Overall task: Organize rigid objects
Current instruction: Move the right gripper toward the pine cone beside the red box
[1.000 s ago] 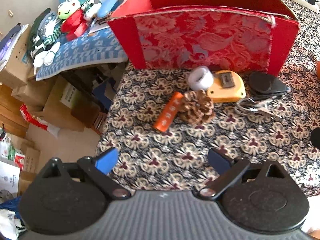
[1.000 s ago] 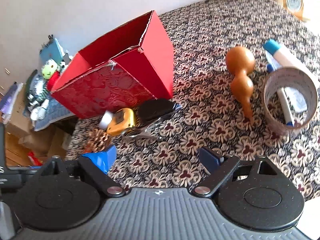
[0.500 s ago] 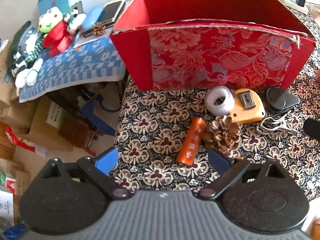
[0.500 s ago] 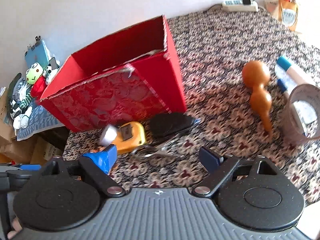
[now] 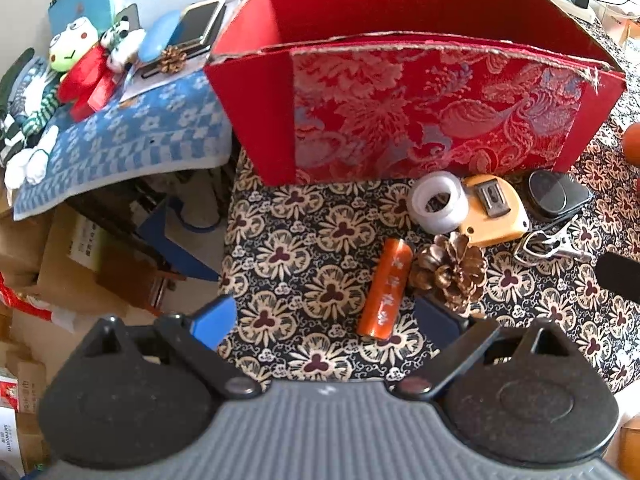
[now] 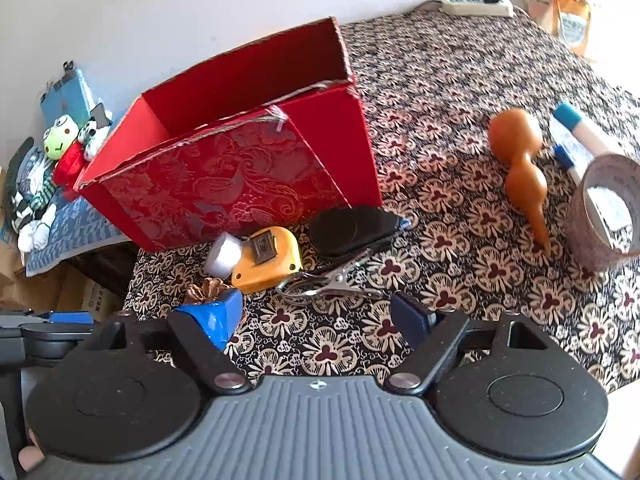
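A red brocade box [image 5: 420, 112] stands open on the patterned table; it also shows in the right wrist view [image 6: 240, 168]. In front of it lie a white tape roll [image 5: 438, 200], a yellow tape measure [image 5: 494, 210], a black case [image 5: 556, 194], a metal clip [image 5: 548, 246], a pine cone [image 5: 452, 272] and an orange cylinder [image 5: 386, 288]. My left gripper [image 5: 324, 320] is open, with the cylinder's near end between its fingers. My right gripper [image 6: 316, 316] is open and empty just before the clip [image 6: 324, 282].
A brown gourd [image 6: 520, 164], a wide tape ring [image 6: 604, 212] and a blue-capped tube [image 6: 580, 128] lie at the right. A power strip [image 6: 476, 4] is at the far edge. Left of the table edge are a blue cloth with plush toys [image 5: 80, 68] and cardboard boxes [image 5: 60, 264].
My left gripper has moved forward and left, closing in on the orange cylinder. My right gripper has moved toward the clip and tape measure. Both stay open.
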Demonstrator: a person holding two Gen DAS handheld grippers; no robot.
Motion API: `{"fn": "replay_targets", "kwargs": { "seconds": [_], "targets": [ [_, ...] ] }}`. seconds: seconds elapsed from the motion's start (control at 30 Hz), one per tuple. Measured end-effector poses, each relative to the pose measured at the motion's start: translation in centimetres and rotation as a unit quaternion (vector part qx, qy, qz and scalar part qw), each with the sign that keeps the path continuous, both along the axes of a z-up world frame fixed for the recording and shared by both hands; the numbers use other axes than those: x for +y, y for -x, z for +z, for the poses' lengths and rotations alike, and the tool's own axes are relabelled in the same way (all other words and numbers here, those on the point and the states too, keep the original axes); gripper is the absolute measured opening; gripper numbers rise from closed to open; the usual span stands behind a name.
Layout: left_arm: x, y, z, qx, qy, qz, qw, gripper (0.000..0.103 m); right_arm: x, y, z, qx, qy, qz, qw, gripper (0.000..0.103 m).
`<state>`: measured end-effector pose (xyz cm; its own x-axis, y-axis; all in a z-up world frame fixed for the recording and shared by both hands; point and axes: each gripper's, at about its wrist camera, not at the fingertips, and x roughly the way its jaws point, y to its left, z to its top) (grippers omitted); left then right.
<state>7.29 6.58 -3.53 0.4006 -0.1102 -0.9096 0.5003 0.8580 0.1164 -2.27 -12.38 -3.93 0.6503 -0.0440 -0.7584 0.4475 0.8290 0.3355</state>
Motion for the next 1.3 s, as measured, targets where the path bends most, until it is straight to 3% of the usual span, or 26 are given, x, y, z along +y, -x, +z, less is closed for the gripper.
{"fn": "replay_targets", "kwargs": {
  "seconds": [0.23, 0.57, 1.3],
  "targets": [
    [0.1, 0.0, -0.1, -0.002, -0.005, 0.004, 1.0, 0.097, 0.3, -0.8, -0.2, 0.005, -0.014, 0.006, 1.0, 0.064],
    [-0.1, 0.1, -0.3, 0.0, -0.007, 0.002, 1.0, 0.097, 1.9, -0.8, -0.1, -0.007, 0.014, 0.045, 0.999, 0.058],
    [-0.1, 0.3, -1.0, 0.005, -0.01, -0.017, 0.9998, 0.097, 1.6, -0.6, -1.4, -0.001, -0.022, 0.015, 1.0, 0.043]
  ]
}}
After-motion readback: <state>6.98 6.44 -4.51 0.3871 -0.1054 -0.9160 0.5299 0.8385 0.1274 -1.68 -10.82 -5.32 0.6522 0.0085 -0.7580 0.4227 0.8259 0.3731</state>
